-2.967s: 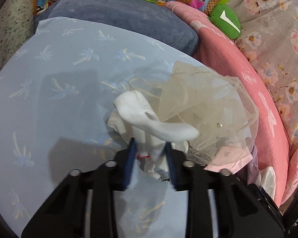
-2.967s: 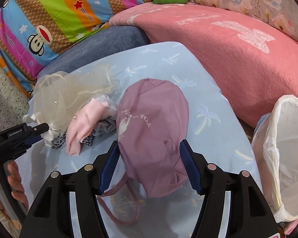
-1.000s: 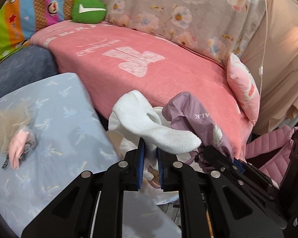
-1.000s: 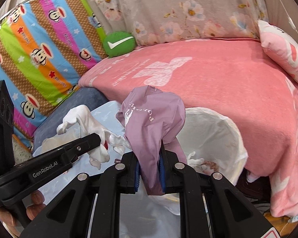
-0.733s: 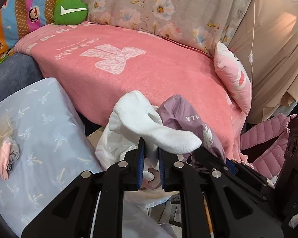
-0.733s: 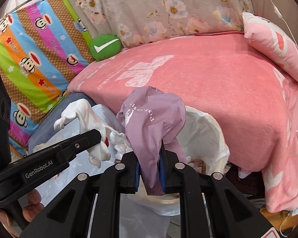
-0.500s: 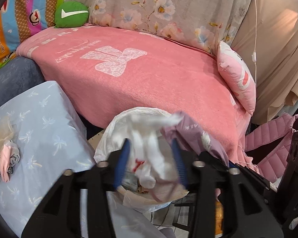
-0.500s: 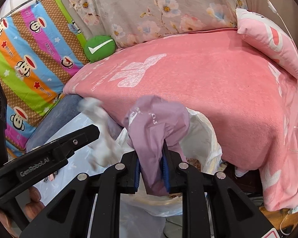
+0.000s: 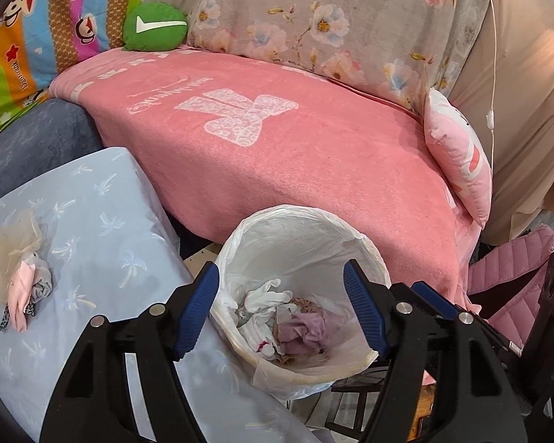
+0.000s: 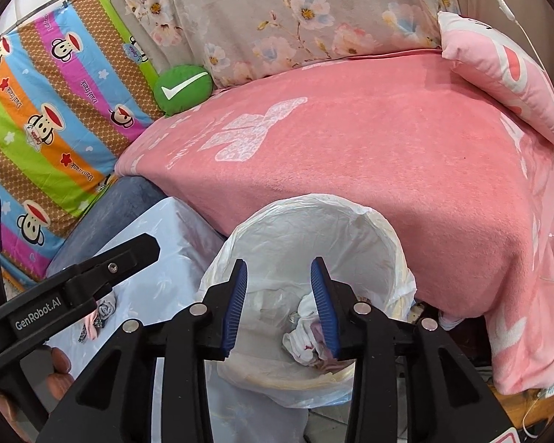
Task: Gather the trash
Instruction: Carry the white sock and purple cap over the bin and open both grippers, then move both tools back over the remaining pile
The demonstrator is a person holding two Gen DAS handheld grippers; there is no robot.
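A trash bin lined with a white plastic bag stands between the blue table and the pink bed; it also shows in the right wrist view. Inside lie a white sock and a purple cap; the sock also shows in the right wrist view. My left gripper is open and empty above the bin. My right gripper is open and empty above the bin too. A pile of cream tulle and pink cloth lies on the blue table.
The blue palm-print table is at the left. The pink bed blanket lies behind the bin, with a pink pillow and a green cushion. A pink quilted jacket is at the right.
Both grippers carried the sock and the cap from the table to above the bin, then opened. The sock and cap dropped into the bin.
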